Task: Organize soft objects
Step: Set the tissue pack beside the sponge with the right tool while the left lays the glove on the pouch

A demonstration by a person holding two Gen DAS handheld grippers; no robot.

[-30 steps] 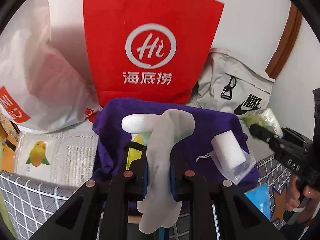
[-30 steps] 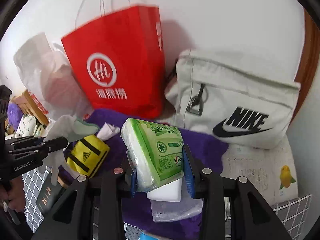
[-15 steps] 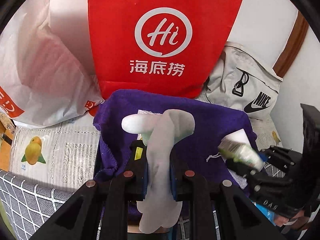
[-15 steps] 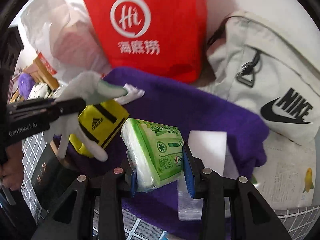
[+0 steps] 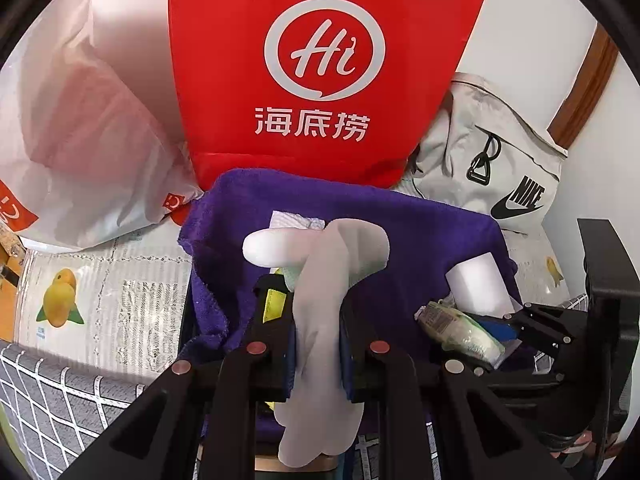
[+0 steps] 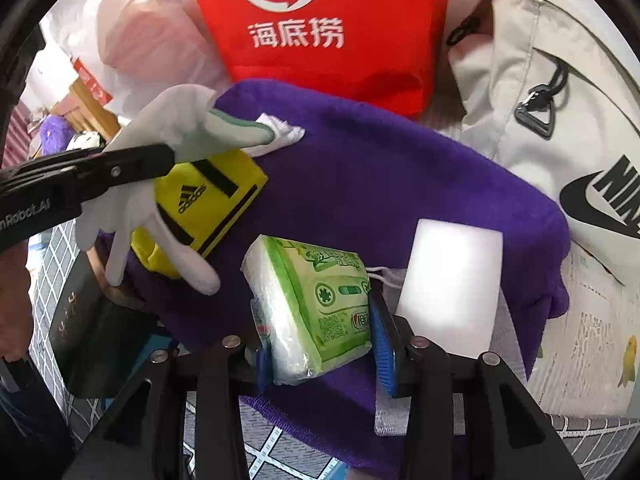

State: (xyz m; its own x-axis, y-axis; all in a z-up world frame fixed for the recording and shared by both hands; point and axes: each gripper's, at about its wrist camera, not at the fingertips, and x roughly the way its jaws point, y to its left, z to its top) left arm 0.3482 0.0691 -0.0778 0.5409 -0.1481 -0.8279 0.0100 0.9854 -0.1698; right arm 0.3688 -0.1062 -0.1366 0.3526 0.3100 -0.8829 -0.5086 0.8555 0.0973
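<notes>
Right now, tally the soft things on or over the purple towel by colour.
White: 3, glove, sponge block, folded tissue
Green: 1, tissue pack
Yellow: 1, adidas pouch
Total: 5

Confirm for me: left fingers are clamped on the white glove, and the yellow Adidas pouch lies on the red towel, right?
Not quite. The left fingers do clamp the white glove, but the towel under the yellow Adidas pouch is purple, not red. The right wrist view shows it clearly; the red thing is the paper bag standing behind.
</notes>
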